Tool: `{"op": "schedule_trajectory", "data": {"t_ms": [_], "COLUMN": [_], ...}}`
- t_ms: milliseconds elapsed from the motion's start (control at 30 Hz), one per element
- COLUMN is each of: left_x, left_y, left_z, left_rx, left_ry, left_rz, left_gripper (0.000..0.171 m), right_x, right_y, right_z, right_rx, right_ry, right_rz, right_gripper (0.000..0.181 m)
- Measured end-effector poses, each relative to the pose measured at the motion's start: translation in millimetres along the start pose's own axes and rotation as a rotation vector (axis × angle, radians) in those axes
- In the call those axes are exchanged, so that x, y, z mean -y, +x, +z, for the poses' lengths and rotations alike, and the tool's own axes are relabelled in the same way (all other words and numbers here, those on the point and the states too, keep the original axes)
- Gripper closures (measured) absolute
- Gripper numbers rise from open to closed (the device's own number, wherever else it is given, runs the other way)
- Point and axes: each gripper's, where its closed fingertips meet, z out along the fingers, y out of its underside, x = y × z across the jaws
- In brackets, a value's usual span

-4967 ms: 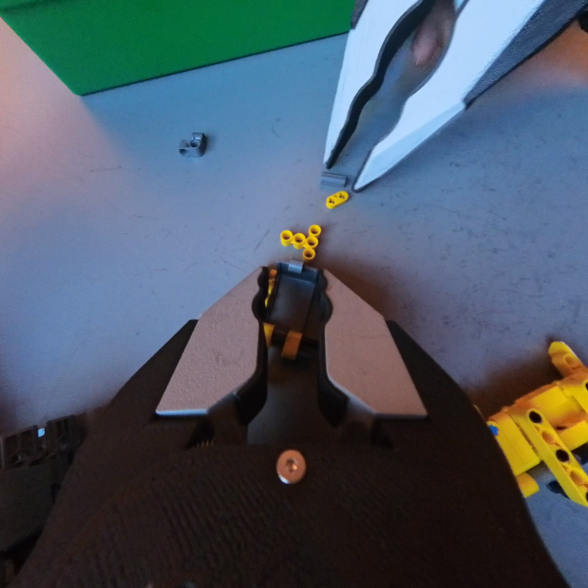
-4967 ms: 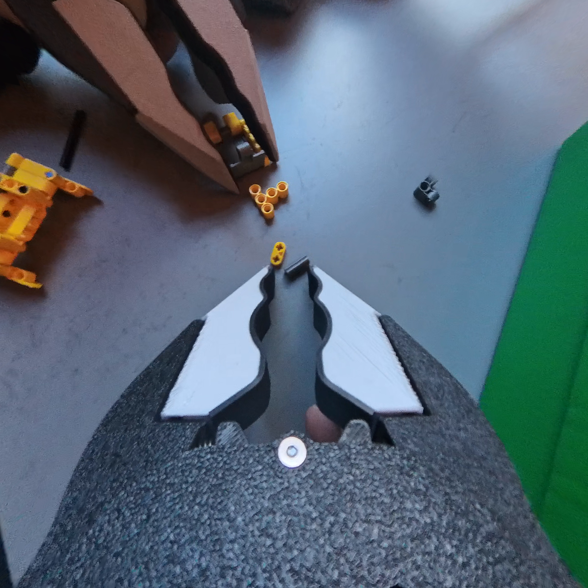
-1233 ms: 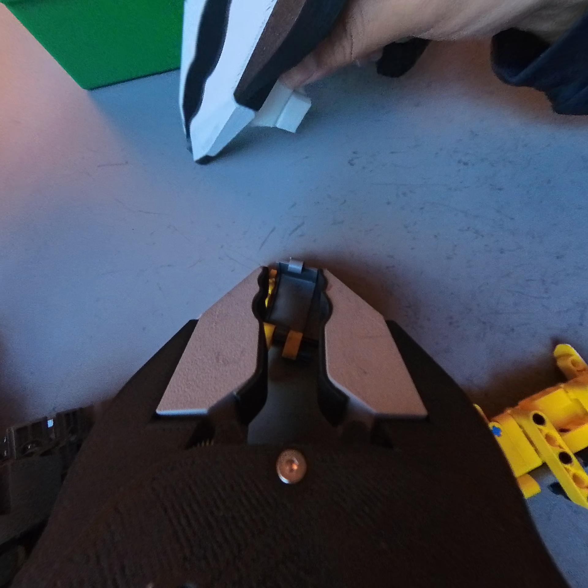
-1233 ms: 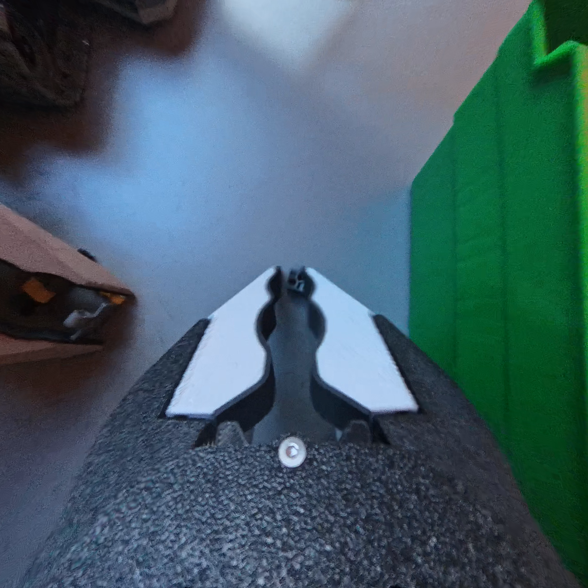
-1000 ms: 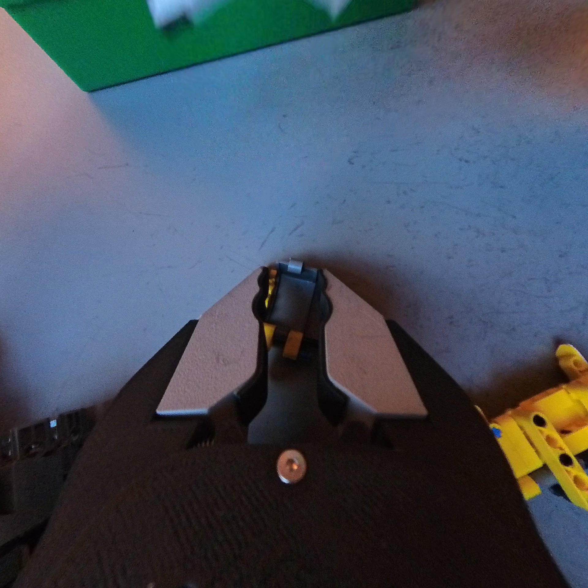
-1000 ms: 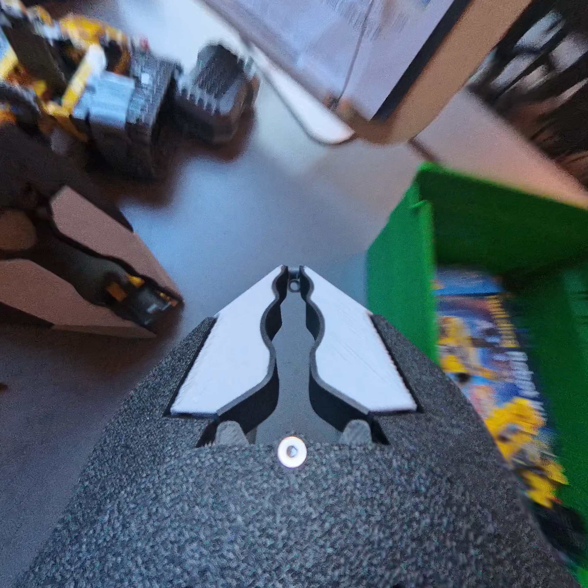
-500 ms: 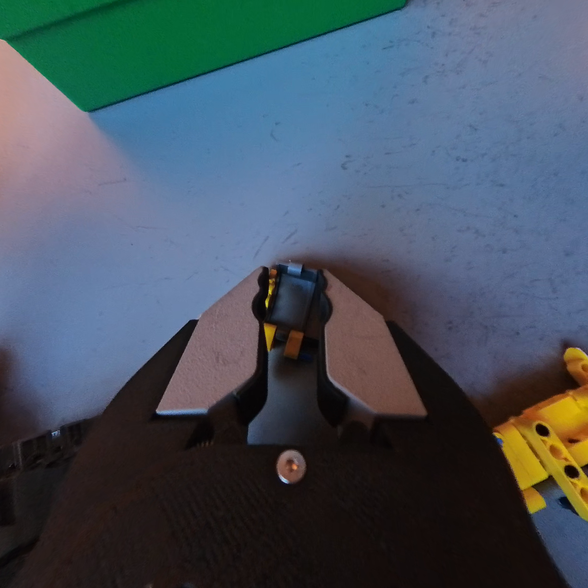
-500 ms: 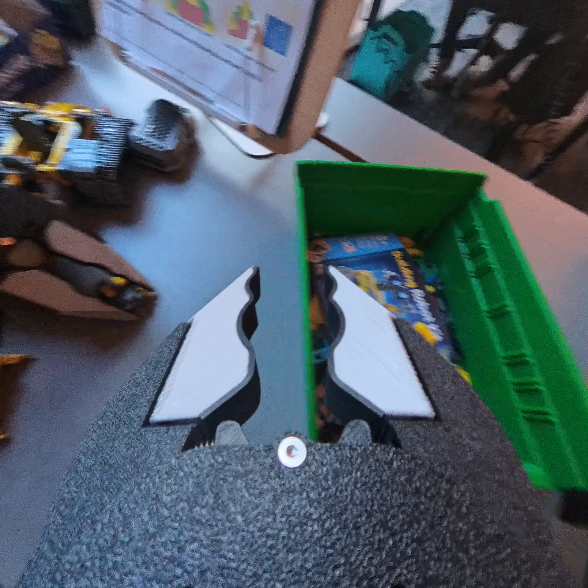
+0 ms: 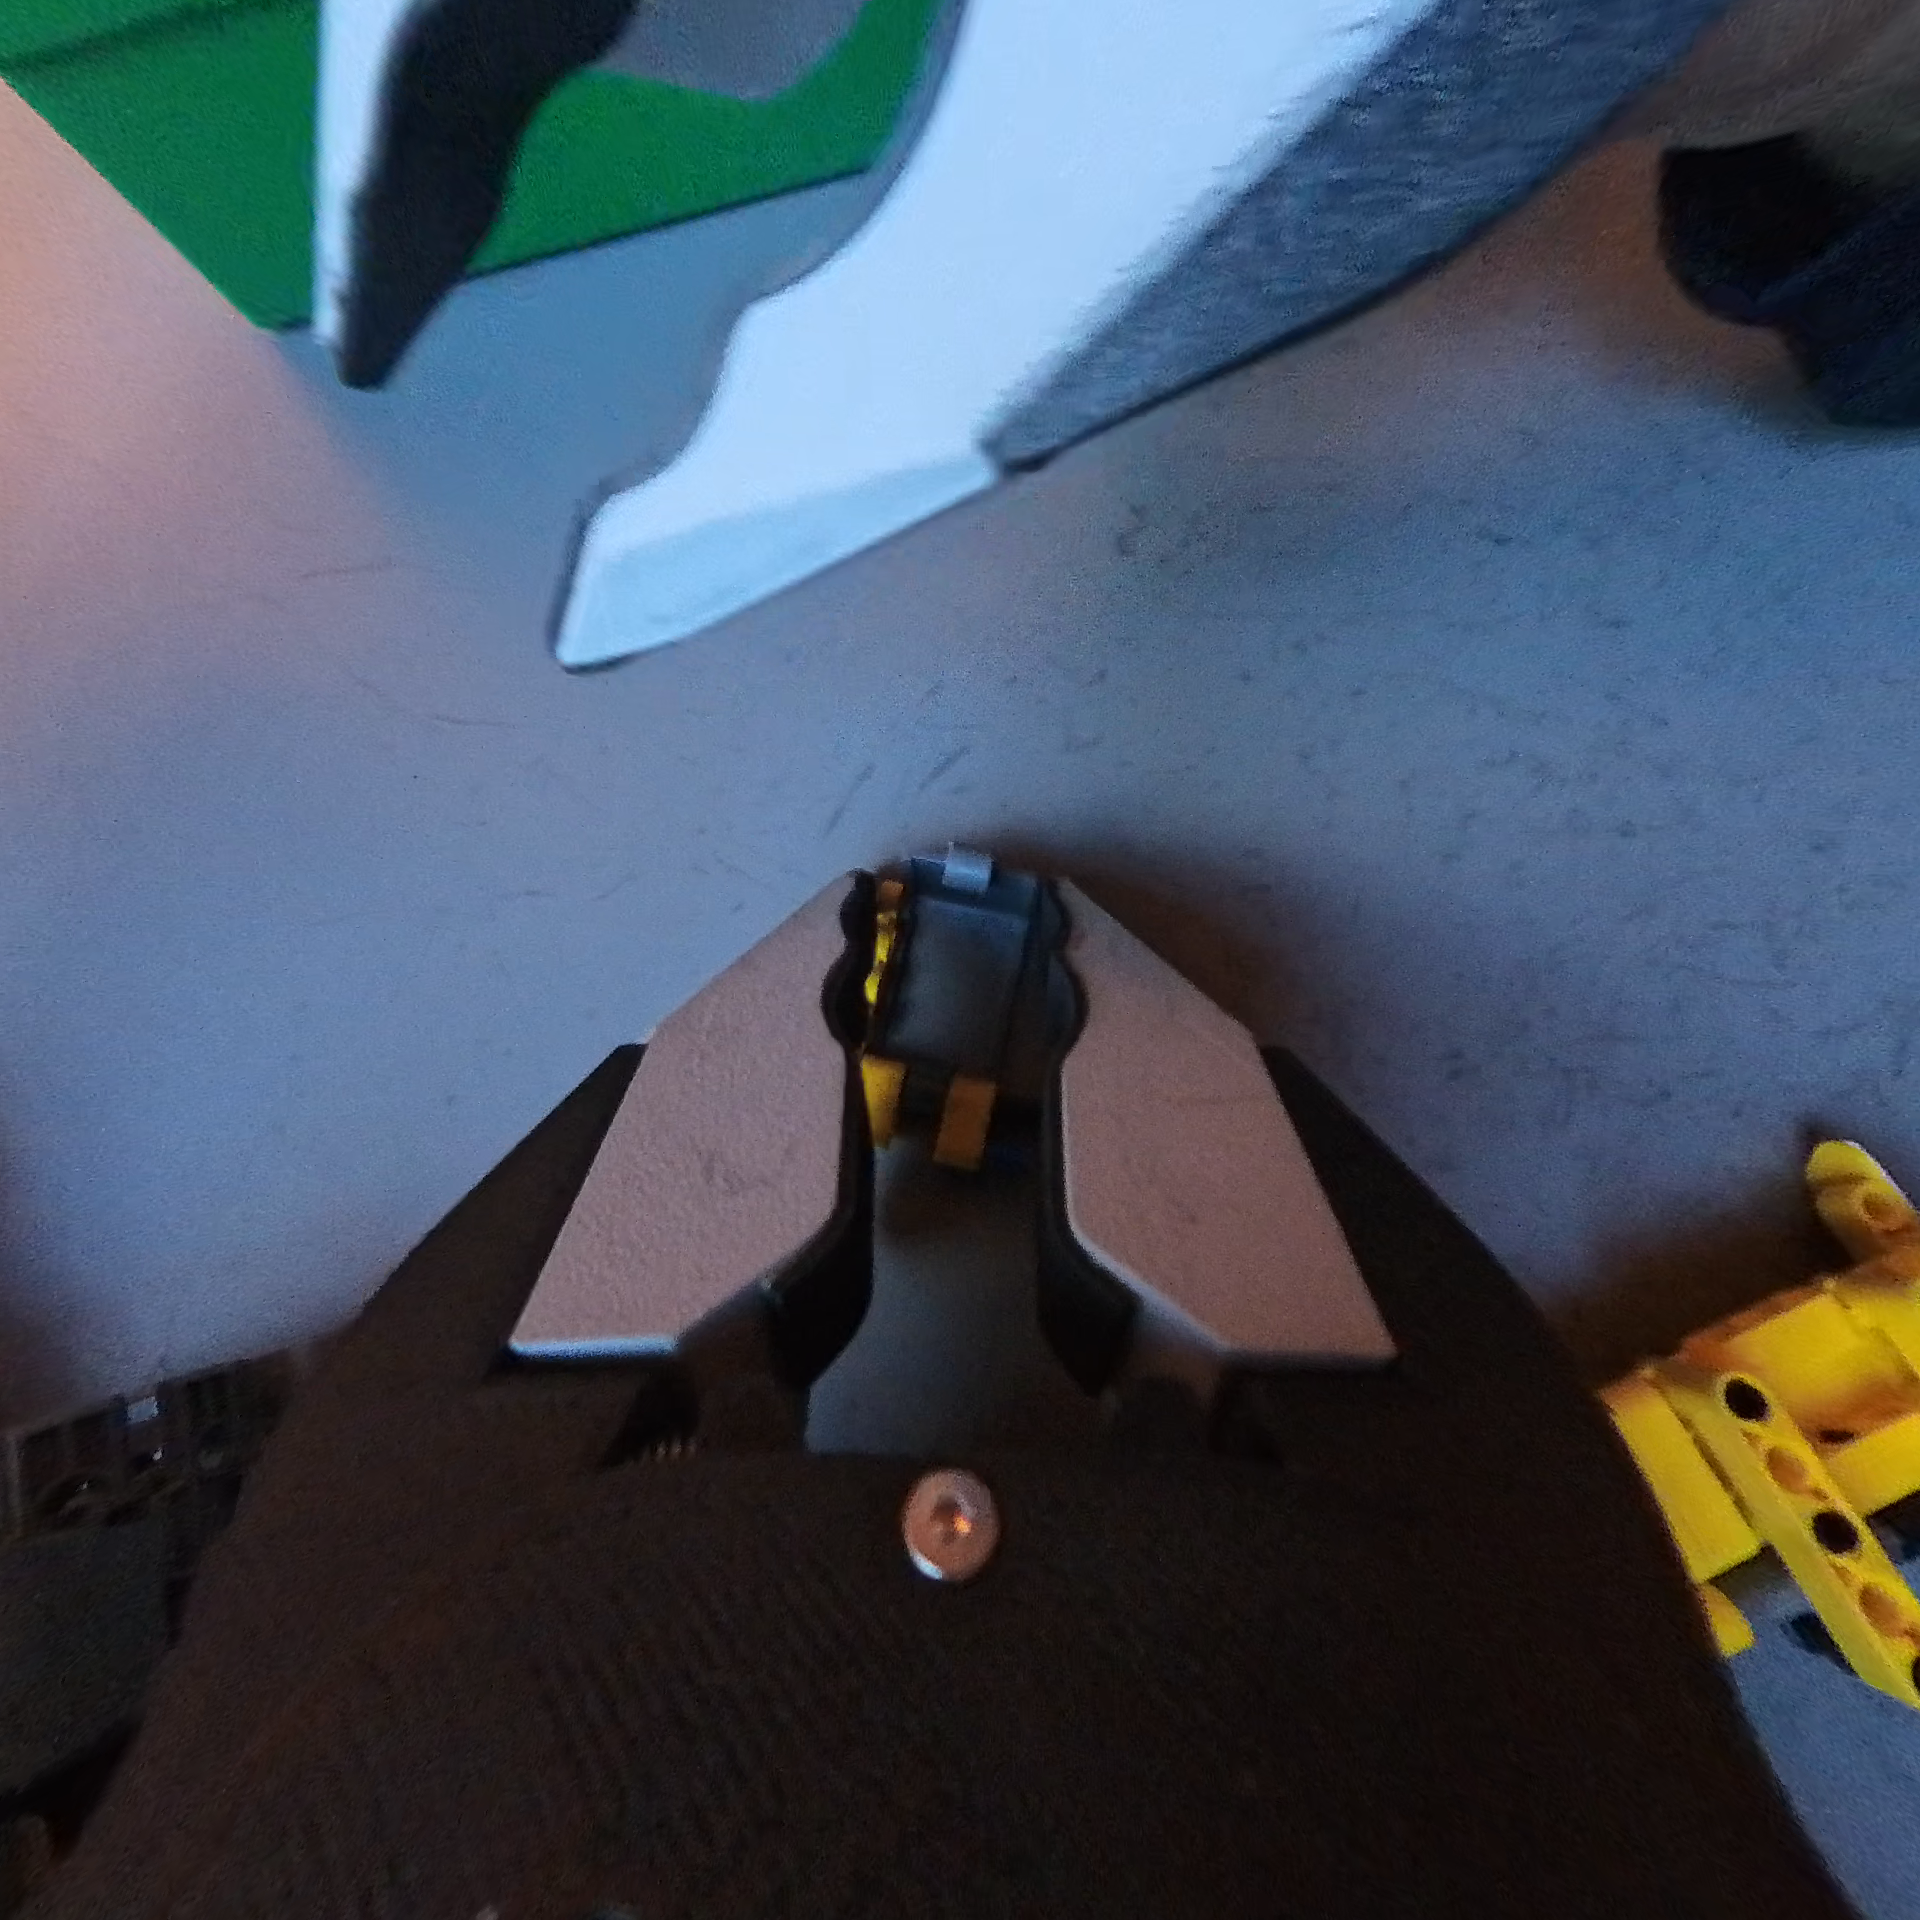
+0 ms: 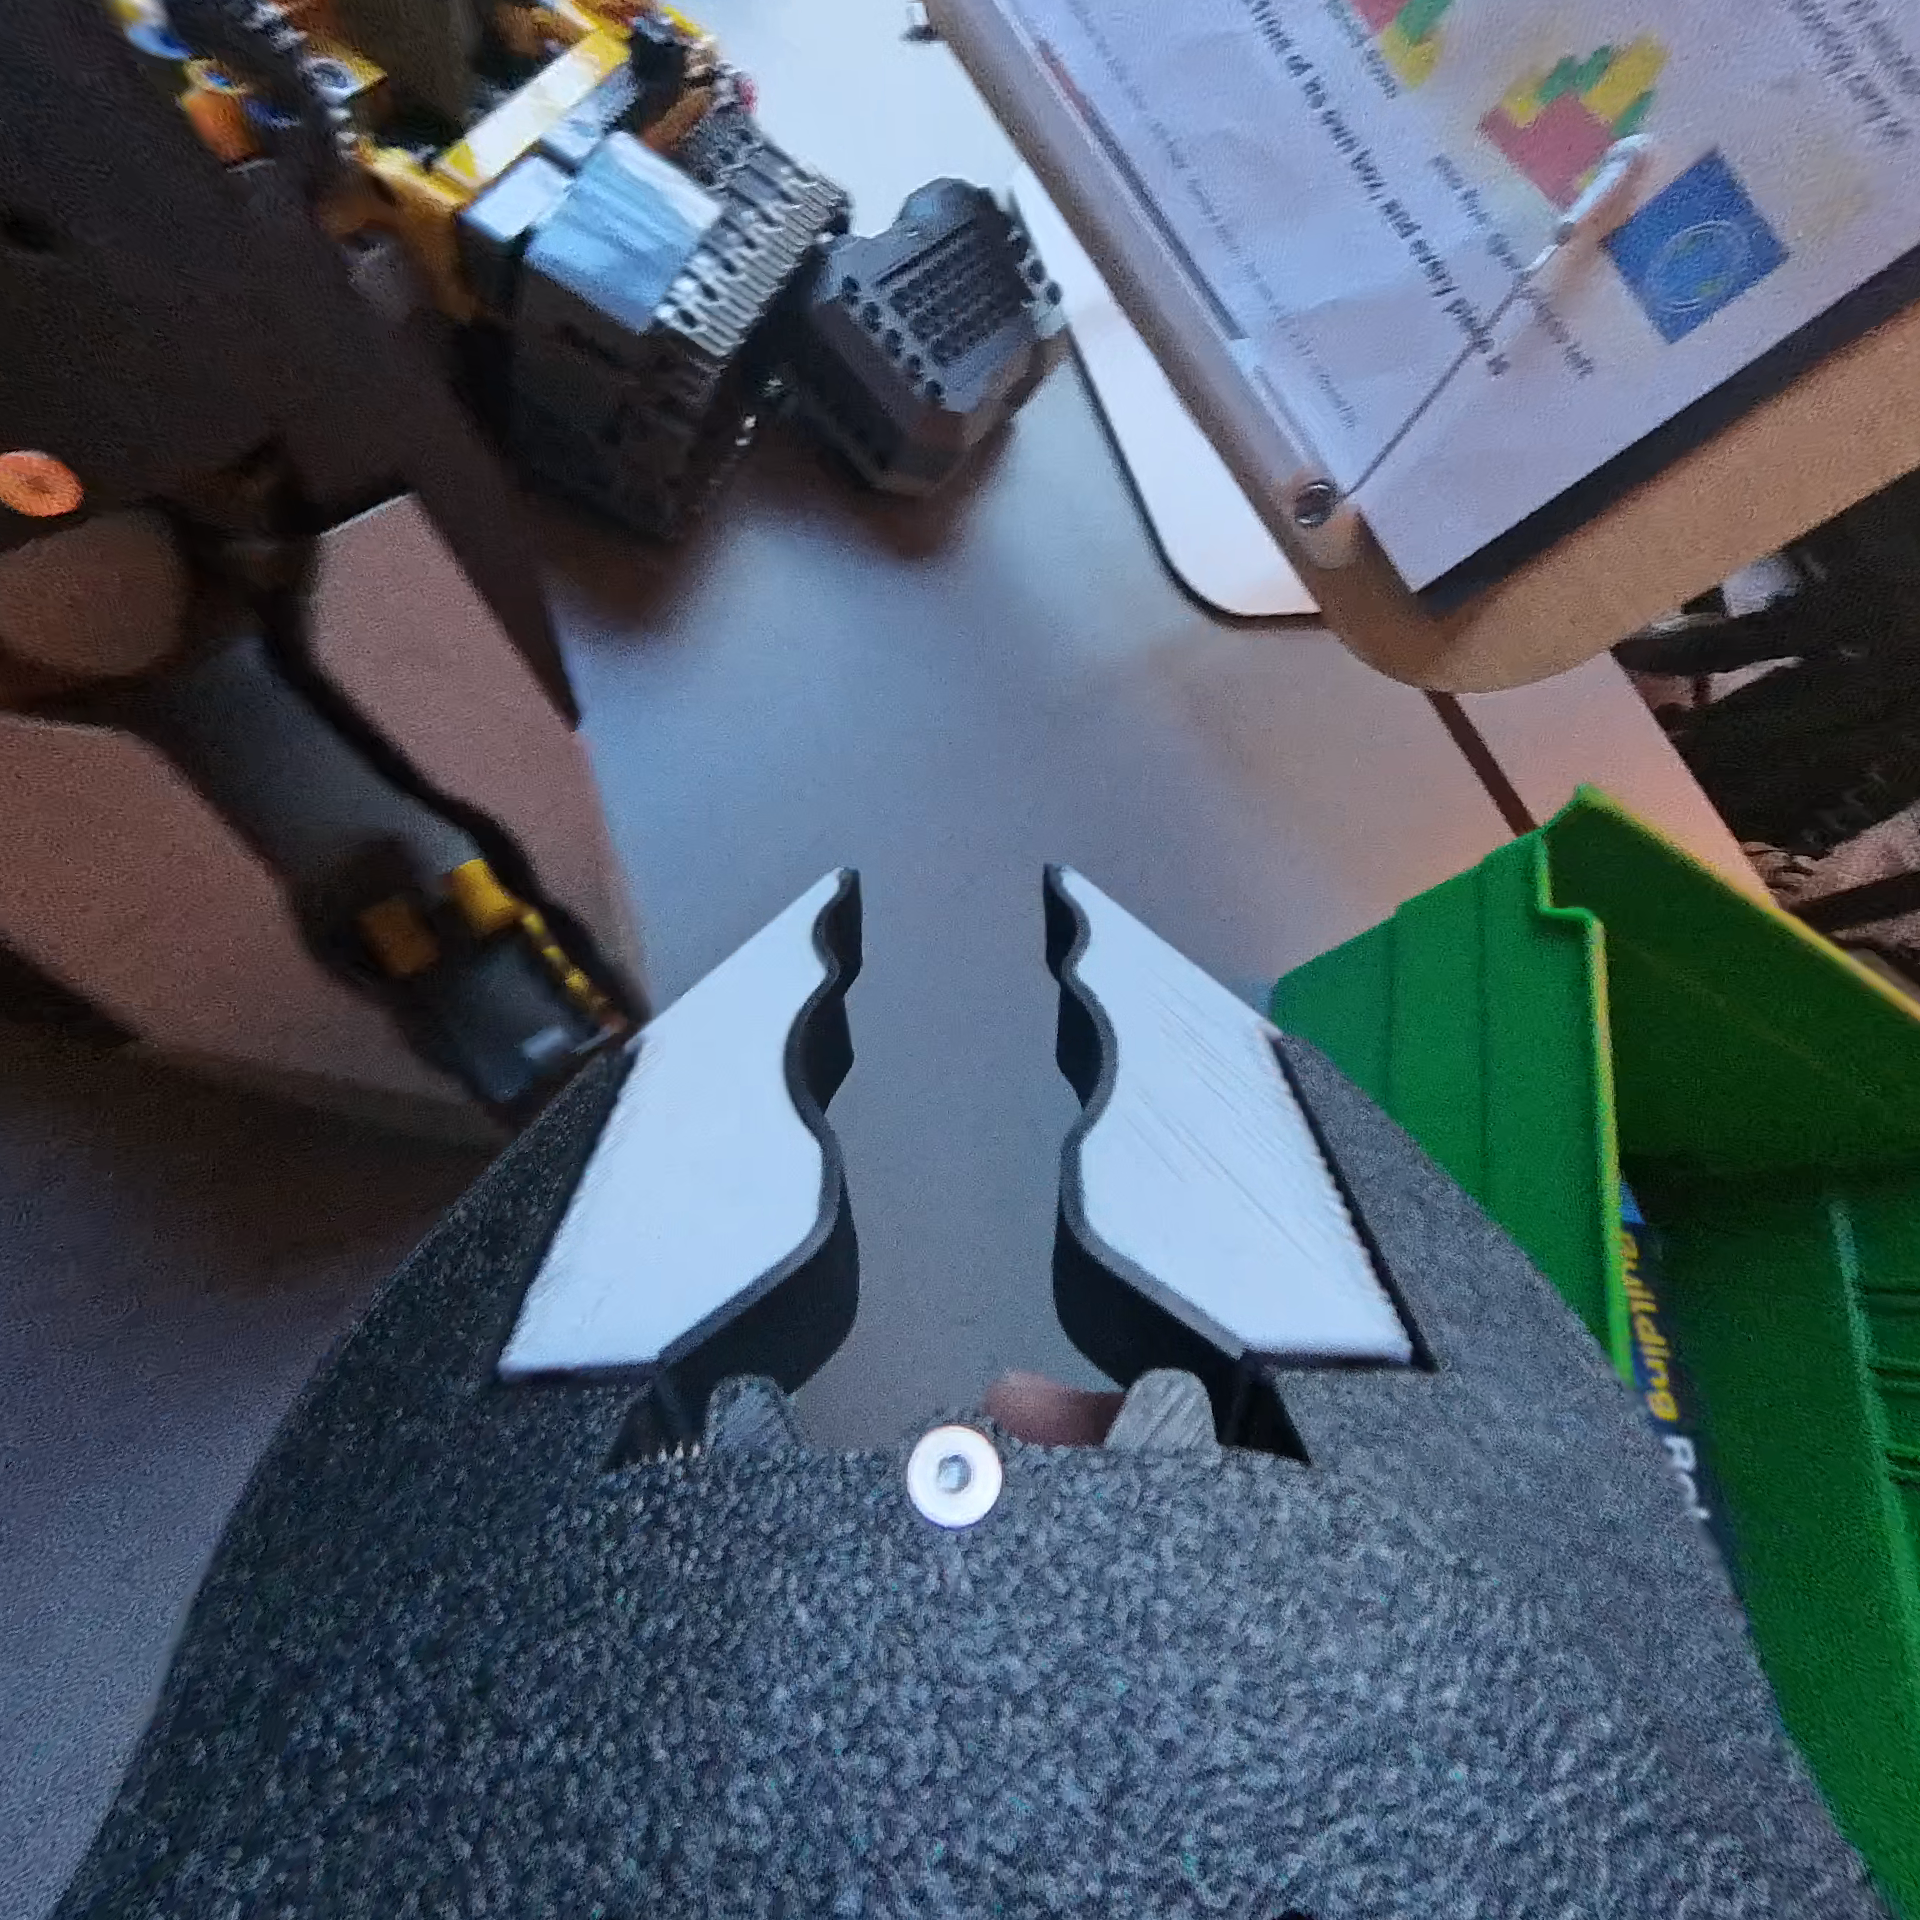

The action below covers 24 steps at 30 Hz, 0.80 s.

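At the far left of the left wrist view, a dark tracked piece (image 9: 114, 1455) lay on the grey table (image 9: 312, 831). The left gripper (image 9: 956, 894) was pinched on a small grey-and-yellow brick assembly (image 9: 951, 987), low over the table. Beyond it hung the right gripper (image 9: 457, 499), its 2 white fingers (image 9: 790, 499) spread with nothing between them, in front of the green bin (image 9: 156, 166). At the right edge lay a yellow beam assembly (image 9: 1787, 1455).

In the right wrist view, a brick-built vehicle (image 10: 582, 249) and a printed sheet in a stand (image 10: 1507, 260) stood behind. A firm, level grip on the assembly looked wise, since its small parts could slip.
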Motion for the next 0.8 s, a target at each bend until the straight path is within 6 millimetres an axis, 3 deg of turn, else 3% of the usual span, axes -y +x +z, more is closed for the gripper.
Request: {"op": "schedule_trajectory", "data": {"t_ms": [100, 333, 500, 600, 667, 800], "left_x": [0.9, 4.1, 5.7, 4.6, 2.2, 1.6], "left_y": [1.1, 6.0, 5.6, 3.6, 4.3, 4.4], "left_z": [0.9, 3.4, 3.1, 0.0, -3.6, -18.2], "left_rx": [0.005, 0.019, 0.065, 0.102, 0.103, 0.149], "left_ry": [0.001, 0.016, 0.006, -0.019, -0.035, -0.017], "left_rz": [-0.001, 0.031, 0.077, 0.1, 0.071, 0.057], "left_gripper": [0.144, 0.144, 0.143, 0.133, 0.123, 0.121], "right_x": [-6.2, -19.0, -21.1, -21.6, -20.0, -19.6], "right_y": [16.3, 17.6, 9.3, 4.9, 1.1, -4.6], "right_z": [9.5, 13.2, 13.3, 14.6, 15.8, 15.3], "right_rx": [-0.08, -0.084, -0.008, 0.027, 0.052, 0.094], "right_ry": [-0.029, -0.005, 0.024, 0.038, 0.055, 0.064], "right_rz": [-0.003, 0.03, 0.08, 0.111, 0.134, 0.097], "right_gripper": [0.149, 0.151, 0.151, 0.151, 0.151, 0.148]}}
